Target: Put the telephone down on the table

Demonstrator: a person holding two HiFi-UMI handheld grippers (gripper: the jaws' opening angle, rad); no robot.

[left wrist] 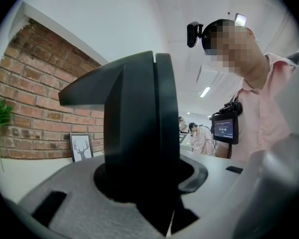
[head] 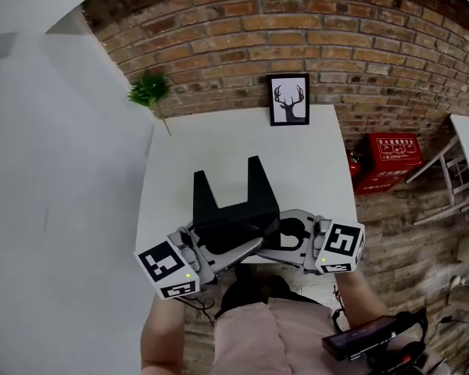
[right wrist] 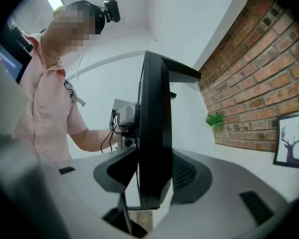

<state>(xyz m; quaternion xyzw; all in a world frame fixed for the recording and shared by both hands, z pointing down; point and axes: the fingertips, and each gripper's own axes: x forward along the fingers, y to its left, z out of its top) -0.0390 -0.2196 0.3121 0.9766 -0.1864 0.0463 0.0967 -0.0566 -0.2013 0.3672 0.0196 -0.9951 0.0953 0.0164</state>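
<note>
My left gripper (head: 238, 248) and right gripper (head: 291, 241) are each clamped on the black telephone (head: 234, 209), one from either side. I am holding it at the near edge of the white table (head: 297, 155), and I judge it is not yet resting there. This is the carry-in step. Next I should bring it over the top, lower it level, then let go. A framed deer picture (head: 288, 100) stands at the far edge and a green sprig (head: 150, 91) by the far left corner; neither is in the way.
</note>
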